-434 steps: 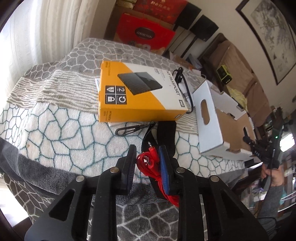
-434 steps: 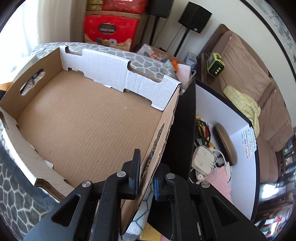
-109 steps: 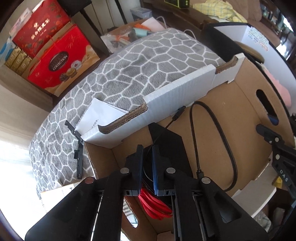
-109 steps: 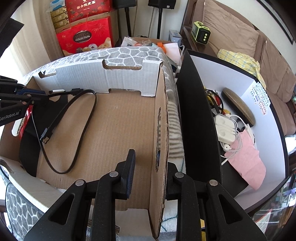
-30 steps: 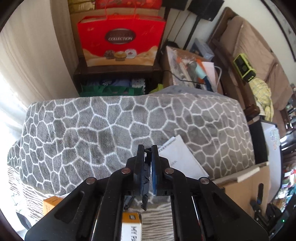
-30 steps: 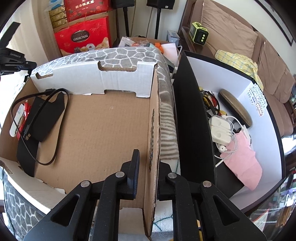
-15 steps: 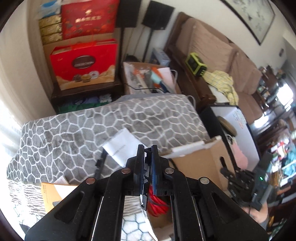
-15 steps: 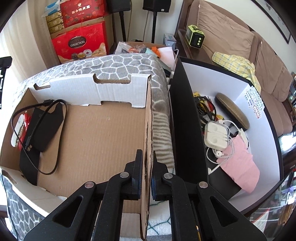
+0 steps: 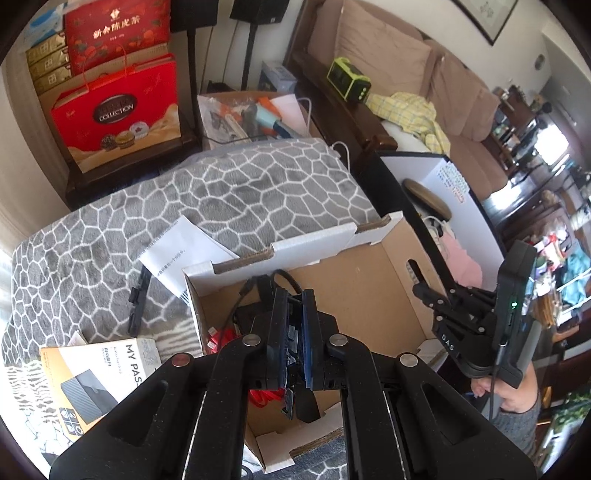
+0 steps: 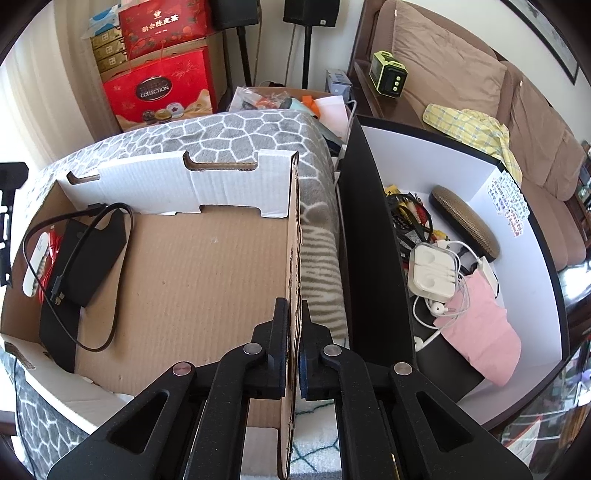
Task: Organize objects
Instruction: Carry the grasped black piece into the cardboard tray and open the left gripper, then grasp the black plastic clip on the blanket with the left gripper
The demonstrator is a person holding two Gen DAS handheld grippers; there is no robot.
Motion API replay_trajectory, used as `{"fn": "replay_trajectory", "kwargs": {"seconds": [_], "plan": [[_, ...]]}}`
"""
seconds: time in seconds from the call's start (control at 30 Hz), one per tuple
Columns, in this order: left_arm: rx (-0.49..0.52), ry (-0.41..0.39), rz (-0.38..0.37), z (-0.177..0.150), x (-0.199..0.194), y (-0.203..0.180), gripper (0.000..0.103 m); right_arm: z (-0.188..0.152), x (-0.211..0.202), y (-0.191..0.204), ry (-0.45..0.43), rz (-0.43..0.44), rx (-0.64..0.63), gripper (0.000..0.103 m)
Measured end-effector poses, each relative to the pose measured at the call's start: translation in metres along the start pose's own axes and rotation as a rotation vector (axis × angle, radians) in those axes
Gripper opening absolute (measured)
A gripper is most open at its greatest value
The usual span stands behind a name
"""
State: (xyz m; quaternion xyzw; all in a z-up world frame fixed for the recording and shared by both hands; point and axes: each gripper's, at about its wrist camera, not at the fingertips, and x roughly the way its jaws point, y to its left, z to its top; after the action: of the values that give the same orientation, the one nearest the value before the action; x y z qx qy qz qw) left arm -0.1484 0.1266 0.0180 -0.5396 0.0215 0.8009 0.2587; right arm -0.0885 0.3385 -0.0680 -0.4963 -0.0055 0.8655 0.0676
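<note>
Left tool [image 9: 294, 332] pressed together, empty — orange rectangular drive carton [image 9: 98, 373] lies lower-left; right tool [image 10: 293, 345] pinches brown cardboard box wall [image 10: 293, 258].

A home living room: brown sofa [image 10: 454, 70], floor speakers [image 10: 310, 11], framed picture [image 9: 484, 16], stacked gift boxes [image 10: 159, 88]

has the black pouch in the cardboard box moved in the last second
No. In the right wrist view the flat black pouch lies in the same left corner of the open brown cardboard box, below the white notched wall.
</note>
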Motion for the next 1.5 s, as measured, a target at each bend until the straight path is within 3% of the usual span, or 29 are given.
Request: {"fn": "replay_trajectory", "kwargs": {"seconds": [0.27,0.5,0.67,0.83,0.93,1.13,1.2,1.33,1.5], "plan": [[-0.005,0.085,0.056,-0.007,0.036,0.006,0.006,-0.001,0.000,0.000,-0.003,0.004,0.004,0.003],[-0.012,0.104,0.133,-0.014,0.048,0.017,0.008,-0.001,-0.001,0.000,-0.003,0.004,0.004,0.003],[-0.031,0.080,0.097,-0.016,0.039,0.023,0.041,0.000,-0.001,0.000,-0.002,0.002,0.005,0.003],[-0.062,0.035,0.095,-0.014,0.020,0.035,0.050,0.000,-0.001,0.000,-0.001,-0.001,0.003,0.003],[-0.086,-0.010,0.114,-0.009,0.006,0.050,0.062,0.000,0.000,0.000,-0.001,-0.005,0.003,0.003],[-0.122,-0.016,0.237,-0.006,0.005,0.096,0.063,0.003,-0.001,0.005,-0.006,-0.006,-0.002,0.003],[-0.135,0.007,0.277,-0.007,0.012,0.111,0.063,0.004,-0.001,0.008,-0.006,-0.004,-0.008,0.003],[-0.156,0.064,0.288,-0.007,0.031,0.132,0.063,0.005,0.002,0.013,-0.004,-0.006,-0.009,0.003],[-0.123,0.146,0.361,0.001,0.060,0.142,0.061,0.005,0.003,0.011,0.000,0.000,-0.008,0.003]]}}
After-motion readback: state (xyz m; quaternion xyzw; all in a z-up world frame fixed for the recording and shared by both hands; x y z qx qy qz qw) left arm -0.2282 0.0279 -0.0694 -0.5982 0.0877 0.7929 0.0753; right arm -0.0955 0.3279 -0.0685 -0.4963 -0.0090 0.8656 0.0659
